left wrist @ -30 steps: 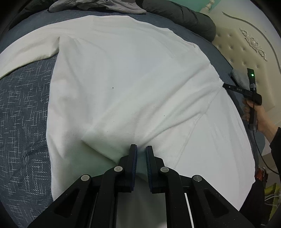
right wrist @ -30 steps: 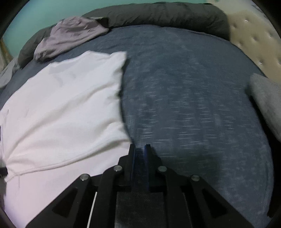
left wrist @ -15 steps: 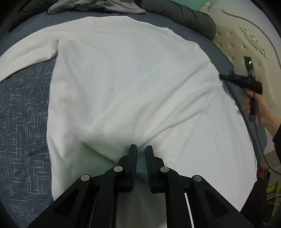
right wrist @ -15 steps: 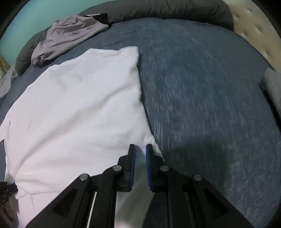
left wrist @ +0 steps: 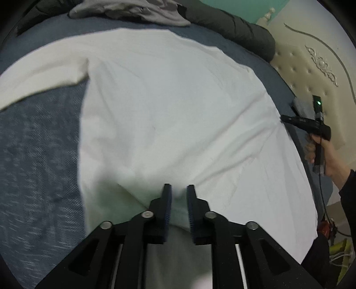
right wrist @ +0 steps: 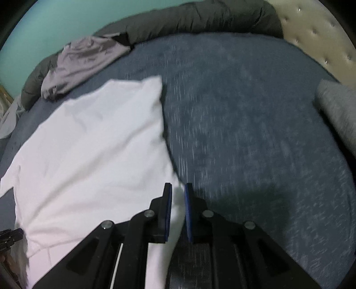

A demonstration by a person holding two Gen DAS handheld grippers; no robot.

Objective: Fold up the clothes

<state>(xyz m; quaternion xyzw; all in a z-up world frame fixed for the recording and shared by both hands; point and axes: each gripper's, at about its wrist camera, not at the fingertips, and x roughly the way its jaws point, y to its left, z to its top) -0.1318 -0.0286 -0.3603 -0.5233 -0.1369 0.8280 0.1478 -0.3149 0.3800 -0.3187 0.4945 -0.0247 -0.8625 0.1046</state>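
White garment (left wrist: 169, 115) lies spread flat on the bed (left wrist: 37, 160), covering most of the blue cover; one sleeve runs off toward the bed's left side in the left wrist view. Long axis runs roughly from the near edge, where the person stands, toward the far edge with the dark duvet roll (right wrist: 200, 20). A seam or fold line crosses the near part of the cloth.

Left gripper (left wrist: 178, 200): jaws have just been opening, now standing a little apart with a raised fold of white cloth between them. Pads look no longer pressed on it, so I read this as a release, though blur makes it hard to be certain.

Right gripper (right wrist: 177, 200): jaws narrowly apart, the garment's right side edge running up between them. Whether the pads pinch it, cannot tell from the close view. In the left wrist view the right gripper (left wrist: 287, 119) tip meets that same edge, with the hand (left wrist: 329, 160) behind it, and wrinkles fan out from the tip.

Key relation: cloth stretches away from both jaws, left at the near middle, right at the right side edge. The right one is the nearer to a free edge for a sideways fold.

Grey garment (right wrist: 82, 60) lies crumpled at the far edge, well apart. Grey folded item (right wrist: 336, 111) near the headboard (left wrist: 311, 66).
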